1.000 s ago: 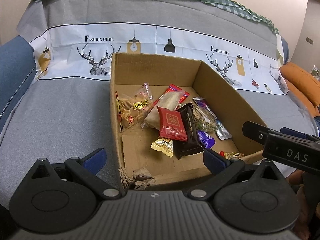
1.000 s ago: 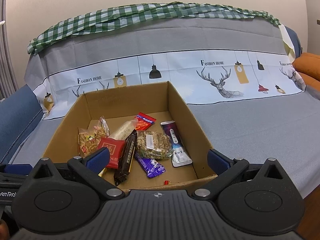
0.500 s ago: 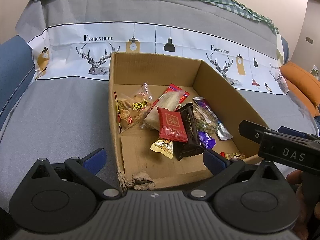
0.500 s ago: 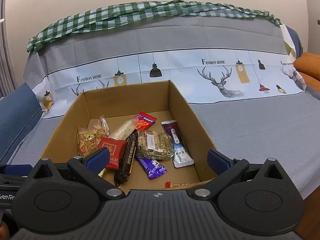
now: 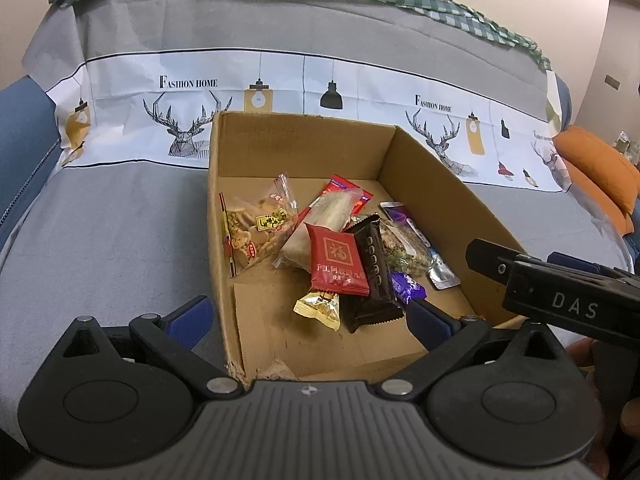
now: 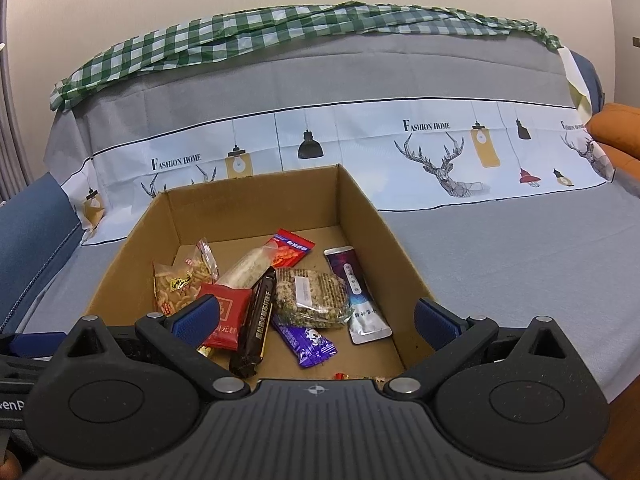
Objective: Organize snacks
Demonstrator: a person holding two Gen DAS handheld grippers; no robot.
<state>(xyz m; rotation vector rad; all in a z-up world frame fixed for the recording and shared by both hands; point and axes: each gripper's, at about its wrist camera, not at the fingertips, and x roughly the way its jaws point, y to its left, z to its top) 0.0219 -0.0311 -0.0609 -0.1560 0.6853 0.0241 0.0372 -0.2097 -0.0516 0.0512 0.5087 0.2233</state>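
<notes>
Cardboard box [image 6: 360, 204] near wall hides an orange wrapper [image 6: 362, 377]

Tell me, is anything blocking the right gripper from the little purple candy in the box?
Nothing visible does. The right gripper is open above the box's near edge, and the purple candy lies uncovered on the box floor just beyond, beside the dark chocolate bar.

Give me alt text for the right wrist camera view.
An open cardboard box on a grey sofa cover holds loose snack packets, including a red packet, a dark bar and a purple wrapper. The right claw hovers open, empty, at its near edge.
</notes>
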